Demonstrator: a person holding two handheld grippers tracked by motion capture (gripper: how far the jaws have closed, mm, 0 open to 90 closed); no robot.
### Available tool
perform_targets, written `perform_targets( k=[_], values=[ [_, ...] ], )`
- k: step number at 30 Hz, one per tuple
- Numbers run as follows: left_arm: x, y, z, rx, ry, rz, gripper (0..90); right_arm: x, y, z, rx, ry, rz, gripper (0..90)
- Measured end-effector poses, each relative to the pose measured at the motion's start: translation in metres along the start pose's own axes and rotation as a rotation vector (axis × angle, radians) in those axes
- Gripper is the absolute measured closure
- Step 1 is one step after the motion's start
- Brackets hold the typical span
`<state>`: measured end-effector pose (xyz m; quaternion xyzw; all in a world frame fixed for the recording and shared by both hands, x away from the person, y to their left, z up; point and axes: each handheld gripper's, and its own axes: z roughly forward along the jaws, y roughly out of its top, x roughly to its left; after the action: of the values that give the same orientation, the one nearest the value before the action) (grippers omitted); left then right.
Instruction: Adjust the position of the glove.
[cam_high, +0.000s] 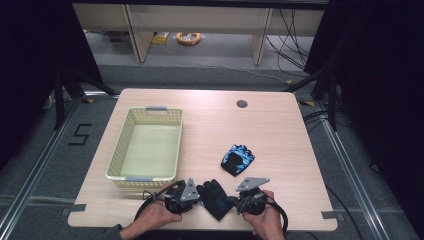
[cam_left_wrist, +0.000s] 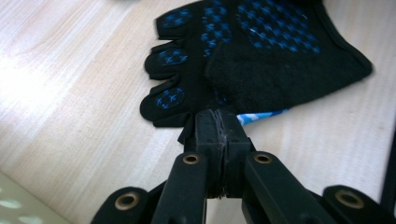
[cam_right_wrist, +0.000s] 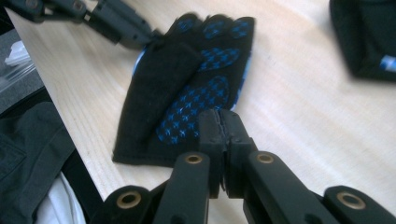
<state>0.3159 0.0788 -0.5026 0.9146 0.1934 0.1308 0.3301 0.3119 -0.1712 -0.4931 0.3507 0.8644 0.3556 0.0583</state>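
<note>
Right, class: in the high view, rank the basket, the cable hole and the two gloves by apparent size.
1. Basket
2. The near glove and far glove look alike in size, so I won't rank them.
3. Cable hole

The pale wooden tabletop (cam_high: 280, 130) is evenly lit from above, while the frame's sides are lost in darkness. In the left gripper view, glare is seen at centre left. In the right gripper view, the upper corners are blurred.
</note>
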Motion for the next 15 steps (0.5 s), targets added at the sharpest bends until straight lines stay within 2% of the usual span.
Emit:
perform_targets(
  k=[2,3,4,6,7,8,9,10,11,14,15],
  values=[
    [-0.005,0.000,-0.003,-0.011,0.001,-0.006,88.2,-0.004,0.005,-0.001,0.000,-0.010,-0.033,89.2],
    [-0.007,0.000,-0.003,-0.020,-0.010,-0.007,88.2,-0.005,0.009,-0.003,0.023,-0.012,-0.031,89.2],
    [-0.009,0.000,-0.005,-0.027,-0.015,-0.010,88.2,-0.007,0.010,-0.001,0.012,-0.019,-0.045,89.2],
    [-0.011,0.000,-0.007,-0.027,-0.015,0.001,88.3,-0.012,0.017,-0.001,0.032,-0.012,-0.065,89.2],
    [-0.014,0.001,-0.009,-0.037,-0.026,-0.008,88.3,-0.011,0.019,-0.001,0.045,0.007,-0.040,89.2],
    [-0.015,0.001,-0.010,-0.044,-0.027,-0.001,88.4,-0.017,0.023,0.000,0.038,-0.005,-0.098,89.3],
    [-0.018,0.001,-0.011,-0.045,-0.038,-0.010,88.4,-0.017,0.025,0.002,0.050,0.012,-0.075,89.2],
    [-0.018,0.001,-0.011,-0.046,-0.040,-0.003,88.4,-0.021,0.029,0.002,0.068,0.007,-0.110,89.2],
    [-0.019,0.002,-0.011,-0.045,-0.052,-0.012,88.4,-0.024,0.032,0.004,0.068,0.017,-0.117,89.2],
    [-0.020,0.000,-0.009,-0.030,-0.056,-0.002,88.3,-0.029,0.042,0.013,0.097,0.034,-0.142,89.2],
    [-0.021,-0.001,-0.007,-0.037,-0.049,-0.016,88.3,-0.030,0.045,0.016,0.113,0.037,-0.160,89.2]
  ],
)
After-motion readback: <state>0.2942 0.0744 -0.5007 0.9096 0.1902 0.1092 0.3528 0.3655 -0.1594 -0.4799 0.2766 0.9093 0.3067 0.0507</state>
